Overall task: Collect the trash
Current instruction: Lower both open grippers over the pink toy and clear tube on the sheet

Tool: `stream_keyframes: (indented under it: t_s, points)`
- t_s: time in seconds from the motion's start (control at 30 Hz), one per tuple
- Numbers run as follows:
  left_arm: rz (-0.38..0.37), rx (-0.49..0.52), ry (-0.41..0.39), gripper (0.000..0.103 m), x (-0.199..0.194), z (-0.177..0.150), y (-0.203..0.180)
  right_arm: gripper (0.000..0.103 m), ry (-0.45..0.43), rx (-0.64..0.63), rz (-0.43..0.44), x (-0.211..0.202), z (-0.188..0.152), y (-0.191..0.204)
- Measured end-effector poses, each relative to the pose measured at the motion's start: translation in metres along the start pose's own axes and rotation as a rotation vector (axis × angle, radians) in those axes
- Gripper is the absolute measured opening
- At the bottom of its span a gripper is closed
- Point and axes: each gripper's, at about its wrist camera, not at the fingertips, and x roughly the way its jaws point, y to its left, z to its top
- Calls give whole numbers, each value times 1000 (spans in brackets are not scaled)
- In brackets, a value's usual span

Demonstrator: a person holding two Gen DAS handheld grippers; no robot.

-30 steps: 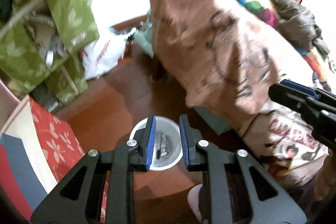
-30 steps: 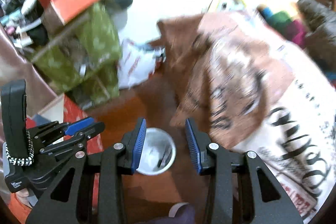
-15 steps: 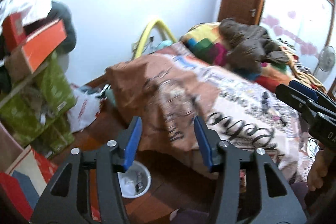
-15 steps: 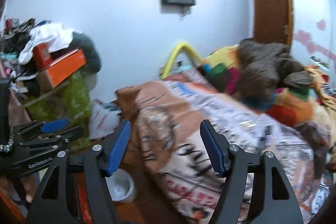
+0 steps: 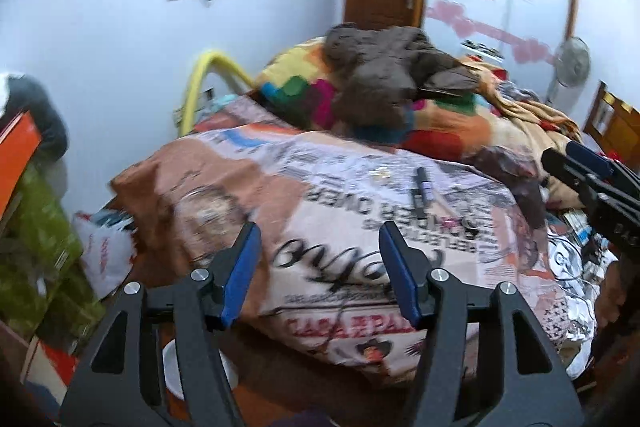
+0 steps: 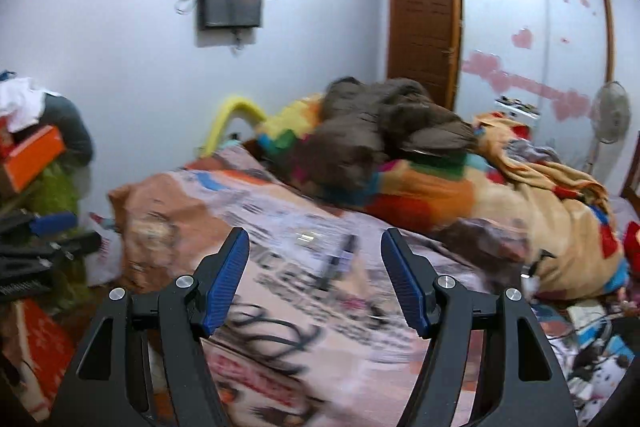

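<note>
My left gripper (image 5: 320, 269) is open and empty, raised above the near edge of a bed with a printed brown and cream cover (image 5: 352, 211). A dark pen-like item (image 5: 420, 189) and a small pale scrap (image 5: 378, 173) lie on the cover beyond it. The white trash bucket (image 5: 172, 367) is on the floor below, mostly hidden behind the left finger. My right gripper (image 6: 314, 283) is open and empty, facing the same bed; the dark item (image 6: 338, 259) lies between its fingers further off. The right gripper also shows at the right of the left wrist view (image 5: 592, 183).
A brown jacket (image 6: 384, 123) and colourful blankets (image 6: 500, 195) are piled at the bed's far end. Green bags and orange boxes (image 6: 36, 163) stack at the left. A white plastic bag (image 5: 104, 259) lies on the wooden floor. Cables and clutter (image 5: 576, 259) lie at the bed's right.
Both grippers have lifted and tilted up from over the white bucket on the floor to face across the bed. Both have opened wider.
</note>
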Motion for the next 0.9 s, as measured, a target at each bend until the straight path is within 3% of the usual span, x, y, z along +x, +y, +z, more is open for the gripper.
stream_keyframes:
  t_s: [0.23, 0.47, 0.7, 0.9]
  points:
    - [-98, 107, 33, 72, 54, 15, -78, 65, 86, 105, -93, 23, -23, -78]
    - [-166, 161, 141, 73, 131, 10, -135, 65, 186, 153, -75, 56, -42, -115]
    - [-190, 135, 258, 73, 205, -1, -142, 65, 313, 248, 91, 110, -59, -131]
    - [-218, 78, 346, 73, 254, -11, -133, 65, 411, 361, 118, 163, -71, -136]
